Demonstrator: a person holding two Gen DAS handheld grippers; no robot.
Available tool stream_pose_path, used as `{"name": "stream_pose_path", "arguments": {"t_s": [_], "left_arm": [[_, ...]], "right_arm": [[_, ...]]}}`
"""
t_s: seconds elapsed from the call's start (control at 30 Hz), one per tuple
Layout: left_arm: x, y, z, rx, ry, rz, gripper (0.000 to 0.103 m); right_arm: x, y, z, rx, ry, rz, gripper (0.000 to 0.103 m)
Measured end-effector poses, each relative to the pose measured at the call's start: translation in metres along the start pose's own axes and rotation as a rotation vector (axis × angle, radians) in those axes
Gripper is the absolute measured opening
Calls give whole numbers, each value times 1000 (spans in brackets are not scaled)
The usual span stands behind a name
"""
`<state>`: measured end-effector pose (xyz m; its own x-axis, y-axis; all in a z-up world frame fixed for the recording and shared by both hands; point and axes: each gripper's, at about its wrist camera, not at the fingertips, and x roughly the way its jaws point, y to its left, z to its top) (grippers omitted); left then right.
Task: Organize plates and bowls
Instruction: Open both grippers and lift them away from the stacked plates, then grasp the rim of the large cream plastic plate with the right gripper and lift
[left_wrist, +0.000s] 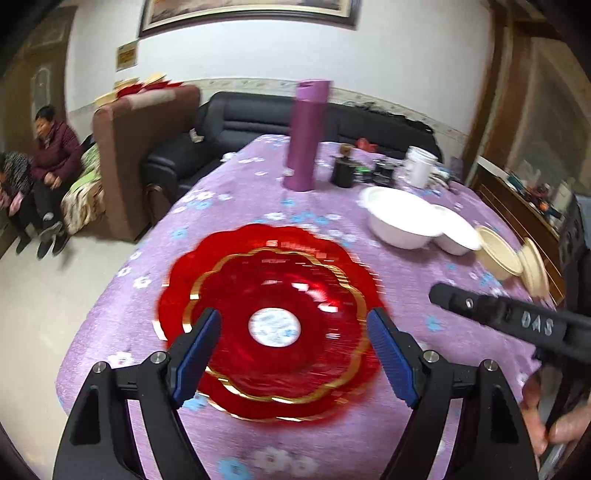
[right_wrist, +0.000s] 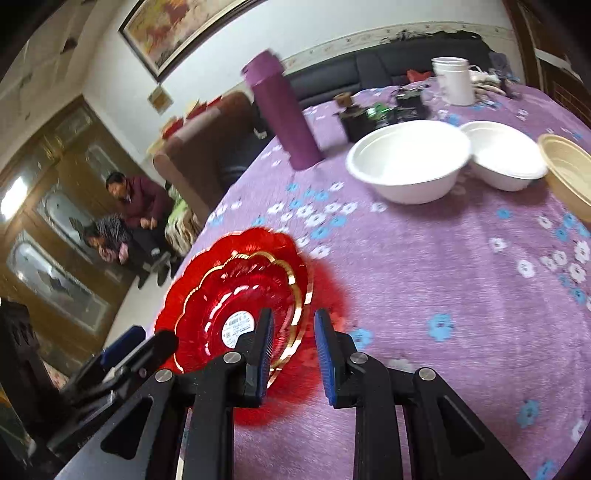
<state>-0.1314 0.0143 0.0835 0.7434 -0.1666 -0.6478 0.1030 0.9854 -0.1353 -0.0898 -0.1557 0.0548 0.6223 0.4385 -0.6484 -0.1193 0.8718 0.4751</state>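
Two red scalloped plates with gold rims (left_wrist: 266, 317) lie stacked on the purple flowered cloth, the smaller on top with a white label at its centre. My left gripper (left_wrist: 295, 343) hangs over them, open wide, with nothing touching its blue pads. My right gripper (right_wrist: 293, 347) is just right of the stack (right_wrist: 236, 306). Its jaws stand a narrow gap apart, with nothing pinched between them. Two white bowls (right_wrist: 410, 162) (right_wrist: 506, 155) and a beige bowl (right_wrist: 569, 173) sit farther back on the right.
A tall purple flask (left_wrist: 306, 136), a white cup (left_wrist: 419, 166) and small dark items (left_wrist: 343, 171) stand at the far side of the table. The table edge drops to the floor on the left, where two people (left_wrist: 48, 173) sit. A dark sofa (left_wrist: 258, 118) stands behind the table.
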Motion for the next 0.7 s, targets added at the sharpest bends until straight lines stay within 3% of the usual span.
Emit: {"name": "stream_pose_path", "arguments": {"t_s": [0.23, 0.4, 0.5, 0.63, 0.7], "left_arm": [[0, -88, -21, 212, 3, -90, 81], [35, -151, -48, 357, 52, -137, 81], [59, -175, -60, 426, 74, -118, 81], [73, -183, -66, 450, 109, -103, 81], [71, -181, -66, 438, 94, -110, 81]], "right_arm": [[-59, -67, 6, 145, -105, 2, 25], [-110, -130, 5, 285, -196, -9, 25], [-151, -184, 2, 436, -277, -28, 25], [-193, -246, 0, 639, -365, -70, 43], [-212, -284, -2, 773, -409, -72, 44]]}}
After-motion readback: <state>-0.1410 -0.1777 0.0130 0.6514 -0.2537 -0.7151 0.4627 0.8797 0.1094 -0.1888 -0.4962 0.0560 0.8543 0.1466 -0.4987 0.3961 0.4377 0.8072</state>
